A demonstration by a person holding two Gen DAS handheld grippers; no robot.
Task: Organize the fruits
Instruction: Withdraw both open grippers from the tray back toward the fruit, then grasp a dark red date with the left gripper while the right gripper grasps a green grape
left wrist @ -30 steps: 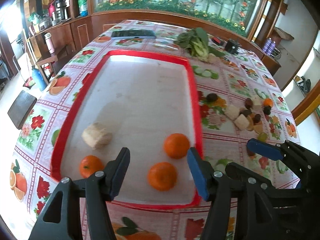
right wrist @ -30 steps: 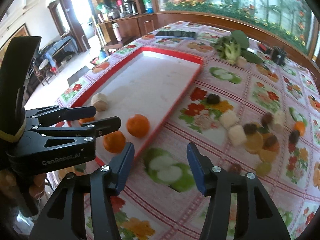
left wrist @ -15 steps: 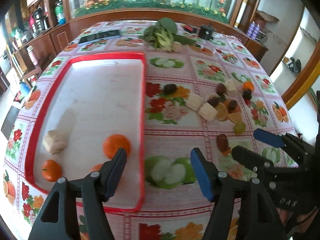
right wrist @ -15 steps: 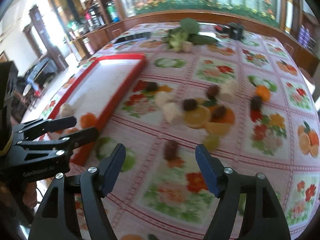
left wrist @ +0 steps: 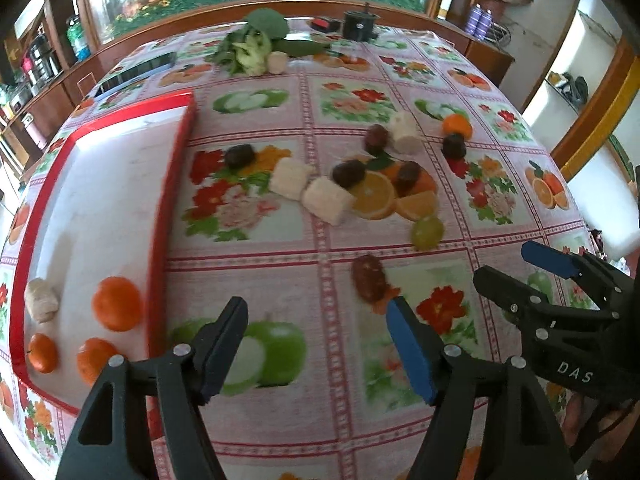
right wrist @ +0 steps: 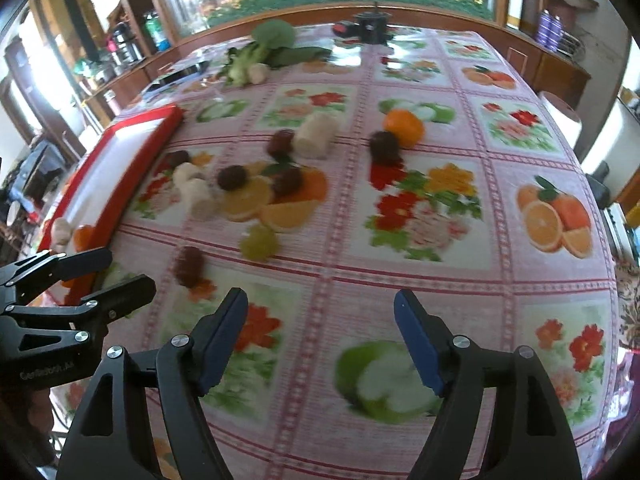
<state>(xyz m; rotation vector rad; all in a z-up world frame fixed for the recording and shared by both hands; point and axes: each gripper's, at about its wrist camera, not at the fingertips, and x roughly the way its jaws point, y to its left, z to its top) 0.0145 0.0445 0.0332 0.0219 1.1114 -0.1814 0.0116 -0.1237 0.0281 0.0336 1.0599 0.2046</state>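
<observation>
A red-rimmed white tray [left wrist: 172, 184] lies at the left and holds three oranges [left wrist: 117, 303] and a pale lump [left wrist: 40, 300]. Loose fruit sits on the printed tablecloth right of it: dark dates [left wrist: 370, 277], white chunks [left wrist: 326, 199], a green grape [left wrist: 427, 232] and an orange [right wrist: 403, 127]. My left gripper [left wrist: 318, 322] is open and empty over the cloth, just short of the nearest date. My right gripper [right wrist: 320, 320] is open and empty, hovering over the cloth right of the date [right wrist: 189, 265]; it also shows in the left wrist view [left wrist: 516, 268].
Leafy greens [left wrist: 256, 46], a phone [left wrist: 136, 72] and a small black device [left wrist: 360, 24] lie at the table's far end. Wooden cabinets ring the table. The cloth's printed fruit pictures sit among the real fruit.
Both grippers have swung right, away from the tray and toward the loose fruit on the cloth. Both stayed open and empty.
</observation>
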